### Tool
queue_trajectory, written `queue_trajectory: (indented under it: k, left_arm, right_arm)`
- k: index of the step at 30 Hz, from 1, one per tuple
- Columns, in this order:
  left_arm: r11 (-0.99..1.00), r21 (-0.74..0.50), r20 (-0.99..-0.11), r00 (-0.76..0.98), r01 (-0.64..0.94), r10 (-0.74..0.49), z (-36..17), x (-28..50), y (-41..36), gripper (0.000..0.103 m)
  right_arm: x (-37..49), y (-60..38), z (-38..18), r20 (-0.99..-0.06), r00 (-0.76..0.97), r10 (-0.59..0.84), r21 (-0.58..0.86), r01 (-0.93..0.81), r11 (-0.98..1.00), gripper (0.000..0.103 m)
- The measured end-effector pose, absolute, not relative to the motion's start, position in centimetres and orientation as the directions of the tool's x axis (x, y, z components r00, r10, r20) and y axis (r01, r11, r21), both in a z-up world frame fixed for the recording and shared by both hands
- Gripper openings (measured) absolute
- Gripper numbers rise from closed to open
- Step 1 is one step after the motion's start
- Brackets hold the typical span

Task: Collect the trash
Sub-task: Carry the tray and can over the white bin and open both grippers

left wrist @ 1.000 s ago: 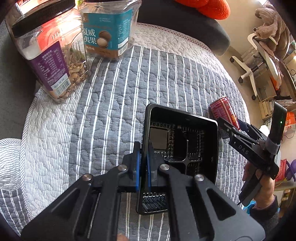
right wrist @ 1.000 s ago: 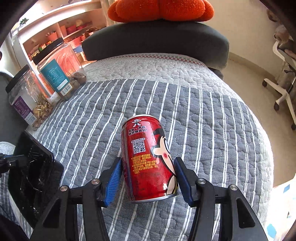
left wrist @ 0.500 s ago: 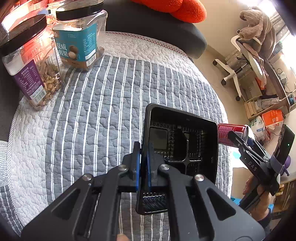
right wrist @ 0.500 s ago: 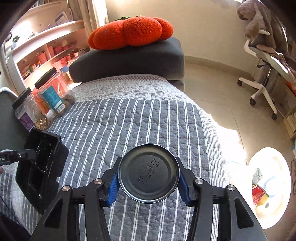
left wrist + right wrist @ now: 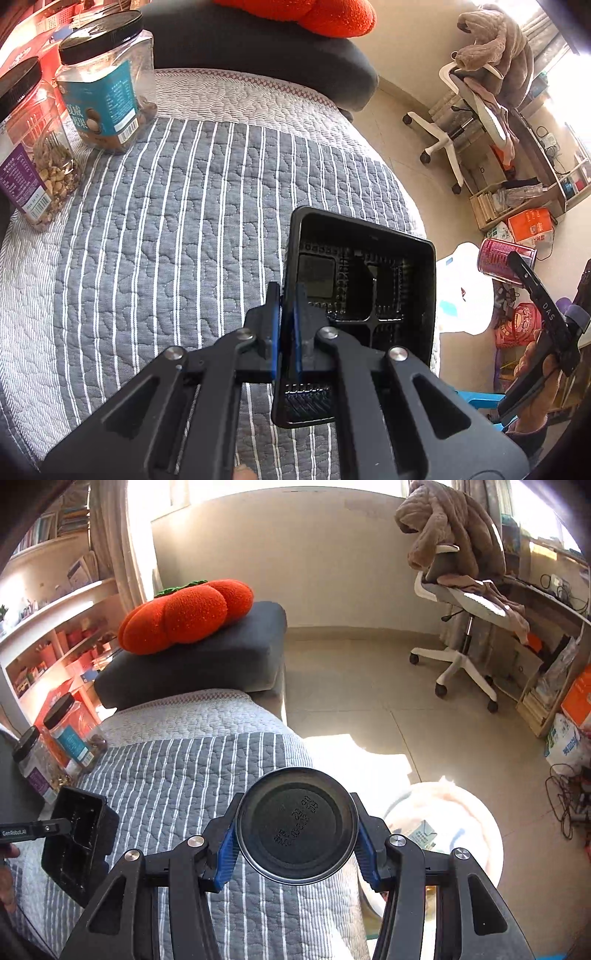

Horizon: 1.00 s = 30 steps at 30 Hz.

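Sunlit tile floor runs past a low seat spread with a grey striped quilt [image 5: 177, 229], and the trash is already off that quilt. A red drink can [image 5: 297, 827] sits crosswise in the right gripper [image 5: 297, 840], its dark base turned to the camera and the blue pads [image 5: 226, 853] pressing on both sides; from the left wrist view the can [image 5: 504, 254] hangs out past the quilt's edge, above the floor. Below it on the floor stands a white bin [image 5: 480, 834] with scraps of packaging inside. The left gripper [image 5: 286, 325] is pinched nearly closed on the wall of a black plastic tray [image 5: 424, 295], which it holds tilted above the quilt's right side with the ribbed inside facing the lens. The same tray [image 5: 79, 845] shows at the left edge of the right wrist view. Back on the quilt's far left stand two clear nut jars [image 5: 107, 92] with black lids. Beyond them a dark grey cushion [image 5: 207, 657] carries an orange pumpkin pillow [image 5: 184, 614]. Across the floor, a white office chair [image 5: 458, 627] is draped with a brown garment.
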<state>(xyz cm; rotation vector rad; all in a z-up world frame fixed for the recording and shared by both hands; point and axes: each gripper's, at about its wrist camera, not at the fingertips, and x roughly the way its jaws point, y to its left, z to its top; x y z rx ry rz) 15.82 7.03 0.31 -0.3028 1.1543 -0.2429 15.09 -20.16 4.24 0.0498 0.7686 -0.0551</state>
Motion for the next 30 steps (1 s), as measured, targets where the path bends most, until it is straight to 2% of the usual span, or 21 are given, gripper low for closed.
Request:
queue_trajectory:
  k: [7,11,13,14,15,22,24,30]
  left_arm:
    - [0.925,-0.371,-0.854,0.363,0.076,-0.373,0.3,16.2,3.8,0.007]
    - [0.921,-0.371,-0.853,0.349,0.118,-0.388,0.4,16.1,1.4,0.007]
    - [0.922,-0.359,-0.849,0.359,0.149,-0.388,0.9,15.8,-0.1,0.007]
    - [0.92,-0.357,-0.846,0.361,0.163,-0.392,1.1,15.8,-0.8,0.007]
    - [0.917,-0.36,-0.843,0.36,0.174,-0.4,1.3,15.8,-1.5,0.007]
    - [0.863,-0.453,-0.806,0.31,0.223,-0.504,1.9,17.1,-8.3,0.007]
    - [0.85,-0.474,-0.799,0.293,0.231,-0.525,1.9,17.8,-10.7,0.007]
    - [0.808,-0.539,-0.786,0.204,0.237,-0.584,1.0,19.7,-17.9,0.007]
  right_arm:
    - [13.7,-27.7,4.6,-0.669,0.726,-0.16,0.031,0.242,0.97,0.054]
    - [13.4,-31.7,3.6,-0.682,0.71,-0.175,0.075,0.306,0.949,0.055]
    - [13.2,-32.8,3.7,-0.682,0.71,-0.178,0.084,0.318,0.944,0.063]
    - [13.0,-33.2,3.9,-0.677,0.712,-0.183,0.085,0.324,0.942,0.074]
    - [12.7,-33.5,4.1,-0.667,0.719,-0.196,0.082,0.332,0.94,0.08]
    - [10.2,-35.4,6.7,-0.594,0.747,-0.297,0.039,0.396,0.917,0.087]
    - [9.2,-36.7,7.2,-0.583,0.739,-0.338,0.035,0.438,0.898,0.092]
    - [6.3,-41.3,8.0,-0.587,0.705,-0.399,0.102,0.553,0.827,0.096]
